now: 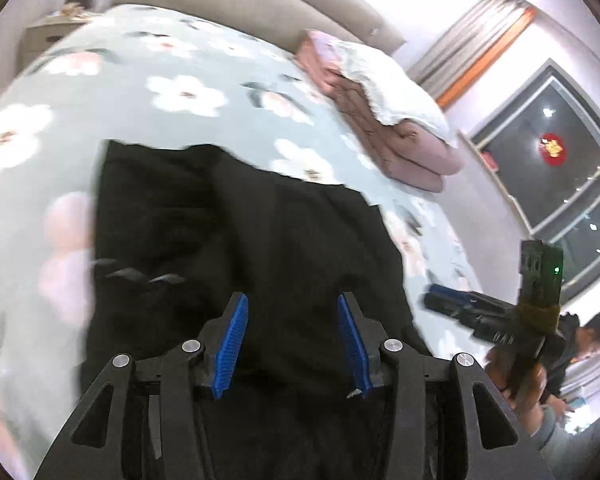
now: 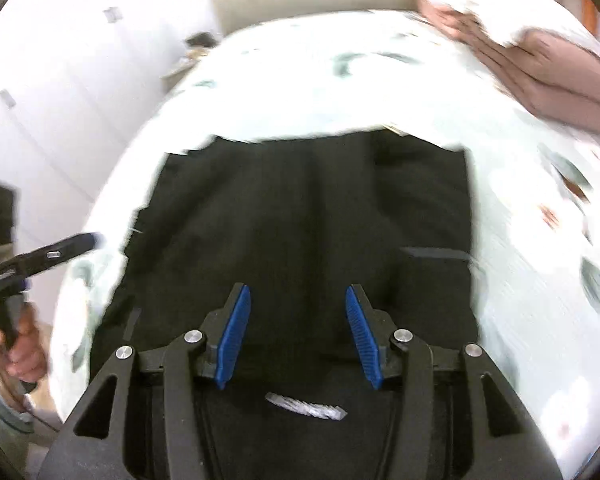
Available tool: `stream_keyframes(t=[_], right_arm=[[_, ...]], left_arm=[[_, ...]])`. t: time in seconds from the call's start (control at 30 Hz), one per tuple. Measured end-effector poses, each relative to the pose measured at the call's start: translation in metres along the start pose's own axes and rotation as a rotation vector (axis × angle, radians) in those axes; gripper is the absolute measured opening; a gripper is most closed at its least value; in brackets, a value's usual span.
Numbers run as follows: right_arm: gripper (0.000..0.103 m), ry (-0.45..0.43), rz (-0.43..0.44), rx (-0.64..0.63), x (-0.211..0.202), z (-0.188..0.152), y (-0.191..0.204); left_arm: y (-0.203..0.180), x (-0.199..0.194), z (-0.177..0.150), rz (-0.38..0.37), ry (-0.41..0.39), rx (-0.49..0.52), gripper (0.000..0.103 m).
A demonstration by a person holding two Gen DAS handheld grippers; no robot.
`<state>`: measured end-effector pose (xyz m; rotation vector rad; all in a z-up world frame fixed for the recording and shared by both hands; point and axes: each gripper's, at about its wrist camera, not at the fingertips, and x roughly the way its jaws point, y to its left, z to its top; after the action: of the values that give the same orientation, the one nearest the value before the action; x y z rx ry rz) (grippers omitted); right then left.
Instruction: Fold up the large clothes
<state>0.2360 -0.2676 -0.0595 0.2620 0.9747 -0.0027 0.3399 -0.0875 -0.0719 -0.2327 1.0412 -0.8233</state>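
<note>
Trousers-looking black garment (image 1: 236, 248) lies flat on the floral bedsheet (image 1: 148, 80), and both the left gripper (image 1: 292, 340) and right gripper (image 2: 298, 332) hover over it half-open and empty, probably so it can settle before another fold.

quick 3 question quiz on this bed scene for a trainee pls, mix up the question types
1. True or false: the left gripper is clamped on the black fabric garment.
2. Multiple choice: what does the black garment lie on? A) a bare wooden floor B) the pale green bedspread with white flowers C) a metal rack
3. Short answer: what lies on top of the folded dusty-pink blanket at the far side of the bed?

Key
1. False: its blue pads stand apart with nothing pinched; the right gripper is open too.
2. B
3. A white textured cloth.
</note>
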Motion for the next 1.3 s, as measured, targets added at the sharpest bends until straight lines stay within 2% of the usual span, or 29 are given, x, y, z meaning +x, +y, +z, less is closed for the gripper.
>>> stream_keyframes(t=[0.07,0.17,0.23,0.27,0.33,0.47,0.53,0.63,0.73,0.77,0.83,0.9,1.03,1.2,1.3], right_arm=[[0.054,0.018,-0.017,-0.029,0.022,0.008,0.012],[0.053,0.097,-0.05,-0.046,0.075,0.003,0.015],[0.055,0.178,-0.084,-0.037,0.115,-0.003,0.009],[0.057,0.18,-0.079,-0.026,0.124,-0.006,0.005],[0.058,0.154,-0.07,-0.017,0.126,-0.005,0.005],[0.058,0.145,-0.074,-0.035,0.116,-0.006,0.009],[0.058,0.131,-0.059,-0.042,0.099,-0.008,0.012],[0.061,0.078,-0.019,-0.06,0.059,-0.019,0.019],[0.061,0.043,-0.024,-0.093,0.035,-0.027,0.031],[0.061,0.043,-0.036,-0.101,0.034,-0.028,0.034],[0.061,0.061,-0.039,-0.109,0.047,-0.028,0.036],[0.061,0.094,-0.057,-0.104,0.067,-0.026,0.033],[0.061,0.163,-0.072,-0.094,0.109,-0.026,0.02],[0.065,0.117,-0.102,-0.128,0.112,-0.029,0.025],[0.065,0.089,-0.104,-0.133,0.105,-0.032,0.028]], left_arm=[[-0.006,0.028,0.0,0.026,0.03,0.046,0.048],[0.009,0.079,-0.001,0.151,0.088,0.059,0.048],[0.038,0.105,-0.012,0.143,0.142,-0.002,0.043],[0.045,0.108,-0.013,0.128,0.134,-0.02,0.04],[0.049,0.107,-0.012,0.112,0.128,-0.032,0.036],[0.04,0.092,-0.008,0.096,0.12,-0.029,0.036],[0.033,0.077,-0.009,0.08,0.109,-0.006,0.036],[0.017,0.043,-0.018,0.018,0.086,0.027,0.037],[0.006,0.027,-0.029,0.022,0.09,0.064,0.043],[0.004,0.029,-0.032,0.041,0.091,0.073,0.047],[0.009,0.038,-0.041,0.091,0.11,0.084,0.048],[0.02,0.052,-0.046,0.107,0.128,0.062,0.048],[0.037,0.086,-0.052,0.144,0.152,0.082,0.048],[0.03,0.084,-0.06,0.153,0.098,0.146,0.048],[0.023,0.065,-0.067,0.155,0.061,0.176,0.048]])
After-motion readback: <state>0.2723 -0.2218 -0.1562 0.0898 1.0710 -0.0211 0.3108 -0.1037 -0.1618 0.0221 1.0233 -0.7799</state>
